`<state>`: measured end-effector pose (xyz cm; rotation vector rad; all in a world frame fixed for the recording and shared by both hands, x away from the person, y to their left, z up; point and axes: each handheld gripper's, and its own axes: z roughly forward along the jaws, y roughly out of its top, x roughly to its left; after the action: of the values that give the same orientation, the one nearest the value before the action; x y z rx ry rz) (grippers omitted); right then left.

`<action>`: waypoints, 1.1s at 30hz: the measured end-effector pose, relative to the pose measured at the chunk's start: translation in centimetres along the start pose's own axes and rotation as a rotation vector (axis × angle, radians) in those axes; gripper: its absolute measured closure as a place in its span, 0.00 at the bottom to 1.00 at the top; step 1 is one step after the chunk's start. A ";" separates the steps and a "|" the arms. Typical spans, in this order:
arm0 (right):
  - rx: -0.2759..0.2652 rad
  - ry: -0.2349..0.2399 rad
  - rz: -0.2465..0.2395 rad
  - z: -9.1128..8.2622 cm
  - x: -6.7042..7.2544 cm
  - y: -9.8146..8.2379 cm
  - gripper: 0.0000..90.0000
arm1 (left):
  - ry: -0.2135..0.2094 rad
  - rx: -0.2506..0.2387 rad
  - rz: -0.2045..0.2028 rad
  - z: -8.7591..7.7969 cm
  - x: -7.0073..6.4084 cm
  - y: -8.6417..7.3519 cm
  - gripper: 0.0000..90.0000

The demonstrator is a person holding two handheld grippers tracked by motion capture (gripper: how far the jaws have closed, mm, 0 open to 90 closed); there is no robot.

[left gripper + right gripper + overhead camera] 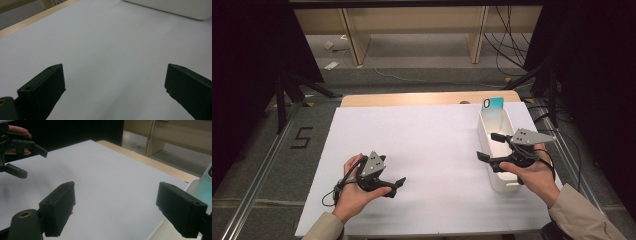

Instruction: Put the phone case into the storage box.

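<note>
The left gripper [398,186] sits low over the counter [427,150], well left of the bin [498,150], jaws wide and empty. The right gripper [488,146] hovers at the bin's left wall, jaws wide, empty. A phone [493,103] stands upright at the bin's far end.

**White Bin and Phone Case: Position and Condition**

The white bin [498,150] is a long, narrow, open-topped plastic container with rounded corners. It stands upright on the white sheet, directly beneath the right gripper [488,146], extending beyond it toward the far table edge. A teal phone case [493,104] with a camera cutout stands upright, leaning at the bin's far end, well beyond the gripper.
</note>
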<state>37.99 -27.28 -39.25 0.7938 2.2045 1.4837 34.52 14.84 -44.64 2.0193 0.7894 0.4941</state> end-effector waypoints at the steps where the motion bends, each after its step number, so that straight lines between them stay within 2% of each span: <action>1: 0.001 0.007 -0.001 0.0 0.1 -0.1 0.18 | 0.000 0.000 -0.001 0.0 0.0 0.0 0.02; 19: 0.000 0.047 -0.048 -0.5 1.3 -0.5 0.19 | -0.007 -0.002 -0.005 0.1 0.0 0.0 0.02; 33: 0.001 0.068 -0.051 -0.2 1.6 -0.7 0.19 | -0.010 -0.004 -0.006 0.1 0.0 0.0 0.03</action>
<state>36.42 -26.63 -39.81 0.6923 2.2578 1.5064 34.58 14.77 -44.67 2.0141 0.7877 0.4818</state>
